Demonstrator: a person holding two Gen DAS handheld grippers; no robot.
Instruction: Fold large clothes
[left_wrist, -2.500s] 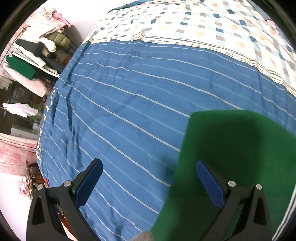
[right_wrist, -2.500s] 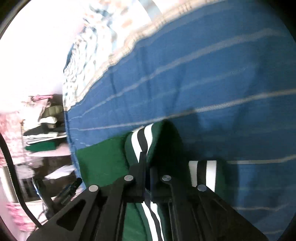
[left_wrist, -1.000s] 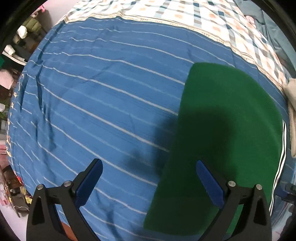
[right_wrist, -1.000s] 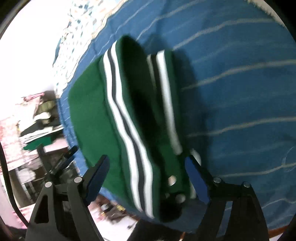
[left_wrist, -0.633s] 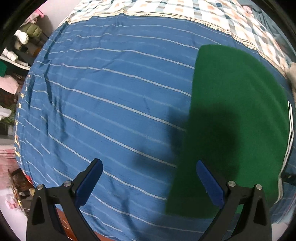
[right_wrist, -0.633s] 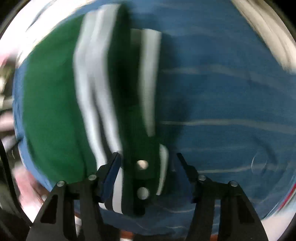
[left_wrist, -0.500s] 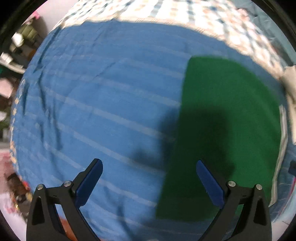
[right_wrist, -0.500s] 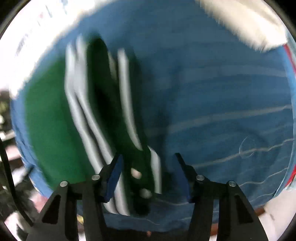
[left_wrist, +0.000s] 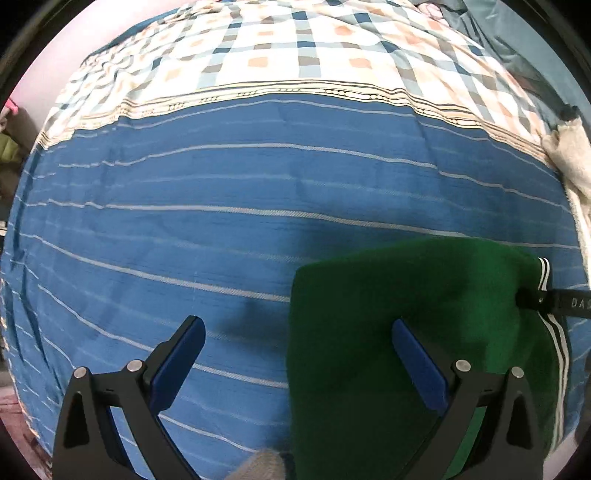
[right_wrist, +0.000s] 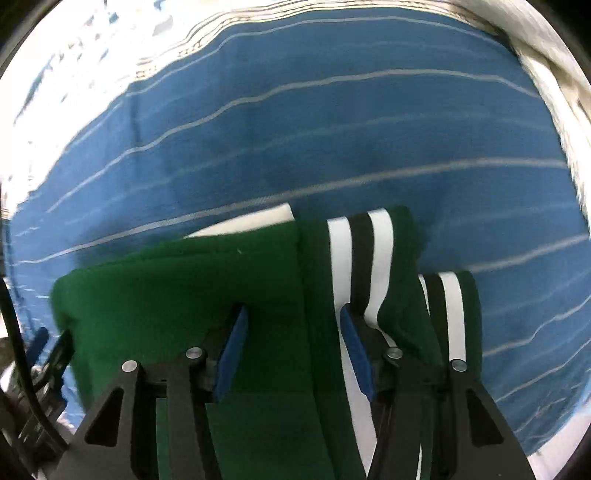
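A folded green fleece garment with white and black striped trim (left_wrist: 399, 314) lies on a bed covered by a blue sheet with thin white stripes (left_wrist: 221, 192), near the sheet's front edge. The left tongs (left_wrist: 295, 347) hang wide apart above it, one finger over the sheet, the other over the green cloth. The right tongs (right_wrist: 291, 332) stand partly spread, straddling a fold of the garment (right_wrist: 207, 280); whether the pads grip it cannot be told. A checked quilt (left_wrist: 295, 48) lies beyond.
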